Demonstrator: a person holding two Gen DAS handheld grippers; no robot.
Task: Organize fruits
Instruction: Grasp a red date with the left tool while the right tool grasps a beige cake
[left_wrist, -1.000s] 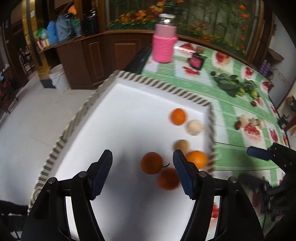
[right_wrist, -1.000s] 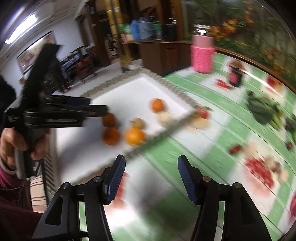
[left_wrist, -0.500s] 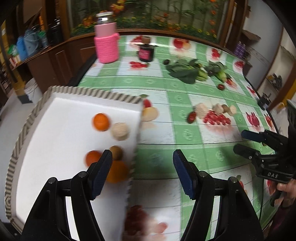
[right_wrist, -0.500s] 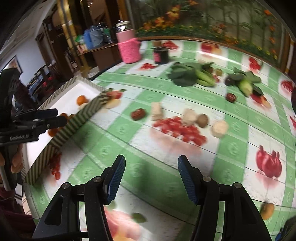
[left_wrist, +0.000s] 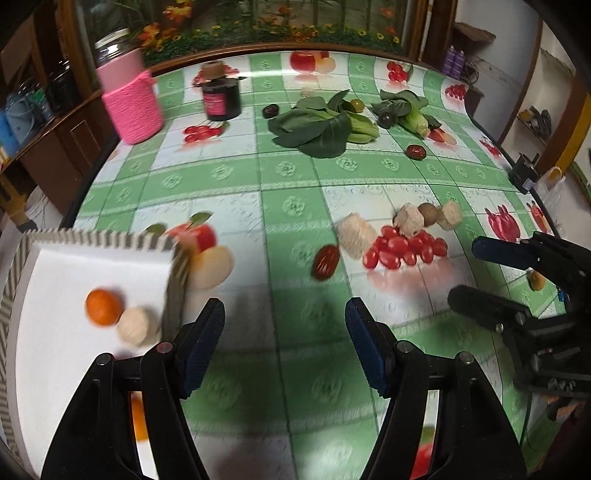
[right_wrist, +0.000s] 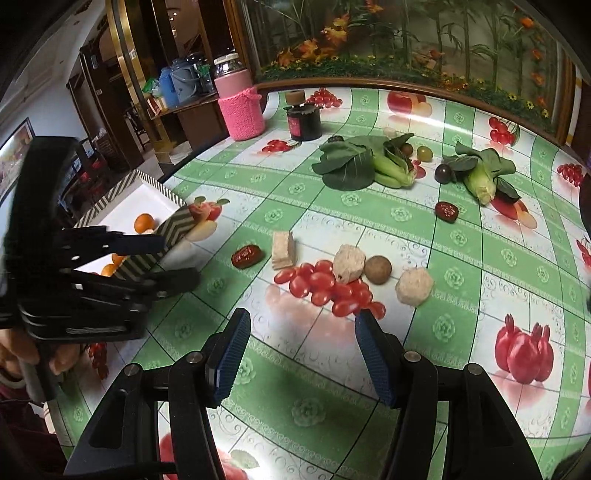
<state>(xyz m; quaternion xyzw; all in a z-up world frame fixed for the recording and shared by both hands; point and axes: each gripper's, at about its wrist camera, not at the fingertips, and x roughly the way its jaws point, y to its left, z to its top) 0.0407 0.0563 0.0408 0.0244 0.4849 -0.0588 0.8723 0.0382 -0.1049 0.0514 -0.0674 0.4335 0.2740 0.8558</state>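
Oranges (left_wrist: 137, 417) behind left claw (left_wrist: 285, 345), tray (left_wrist: 99, 240) cropped

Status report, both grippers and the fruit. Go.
Left gripper and right gripper open, empty. Oranges in box; dates on table. Path clear.

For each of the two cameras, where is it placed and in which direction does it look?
Left wrist: sits on the left gripper, looks down across the table beside the striped tray; the right gripper shows at right.
Right wrist: sits on the right gripper, looks down at the cherry tomatoes; the left gripper and a hand show at left.
Shared: tray, tomatoes, pink jar, bok choy.
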